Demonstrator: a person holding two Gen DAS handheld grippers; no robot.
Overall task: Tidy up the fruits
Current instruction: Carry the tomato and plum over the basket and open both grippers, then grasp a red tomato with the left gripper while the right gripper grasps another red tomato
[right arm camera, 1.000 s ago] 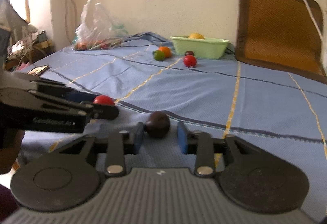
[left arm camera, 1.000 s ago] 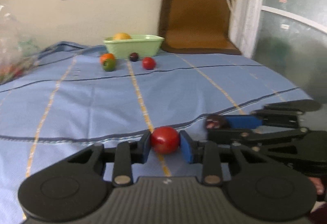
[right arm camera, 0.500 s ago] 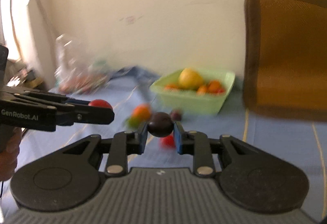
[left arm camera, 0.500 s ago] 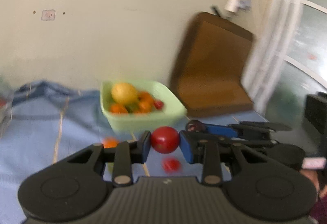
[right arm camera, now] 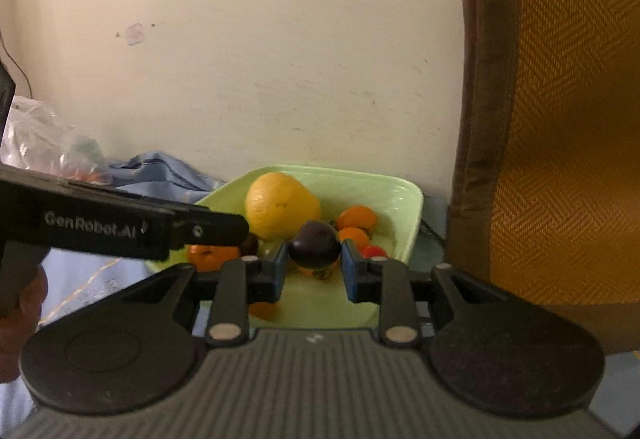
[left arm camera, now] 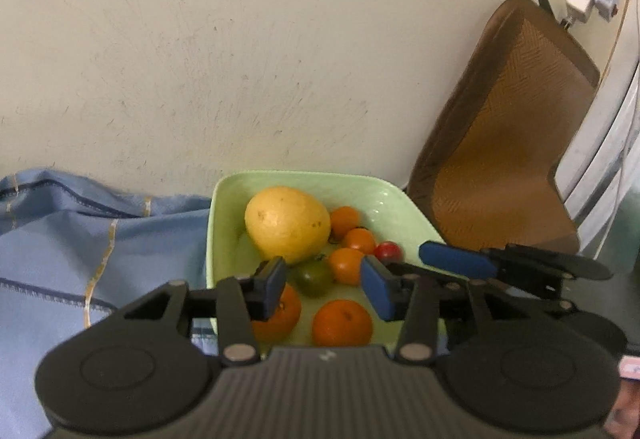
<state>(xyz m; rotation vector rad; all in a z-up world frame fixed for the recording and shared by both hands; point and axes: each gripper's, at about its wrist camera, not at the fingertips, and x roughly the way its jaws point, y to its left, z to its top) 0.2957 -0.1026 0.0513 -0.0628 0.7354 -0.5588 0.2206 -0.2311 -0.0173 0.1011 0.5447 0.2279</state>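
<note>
Your left tool (left arm camera: pixel 323 285) hangs spread over the green bowl (left arm camera: pixel 224 199) with nothing between its fingers. Its view looks down into the bowl: a big yellow fruit (left arm camera: pixel 287 223) at the bowl's back left, a green tomato (left arm camera: pixel 314 277) in front of it, oranges (left arm camera: pixel 342 322) around that, a red tomato (left arm camera: pixel 387 250) toward the bowl's right wall. Only the right view shows the dark plum (right arm camera: pixel 315 249), pinched in your right tool (right arm camera: pixel 314 266) above the bowl's middle. The left tool's arm crosses that view and hides the bowl's left side. A brown chair (right arm camera: pixel 552 143) stands right of the bowl; a blue cloth (left arm camera: pixel 72 239) lies left of it.
</note>
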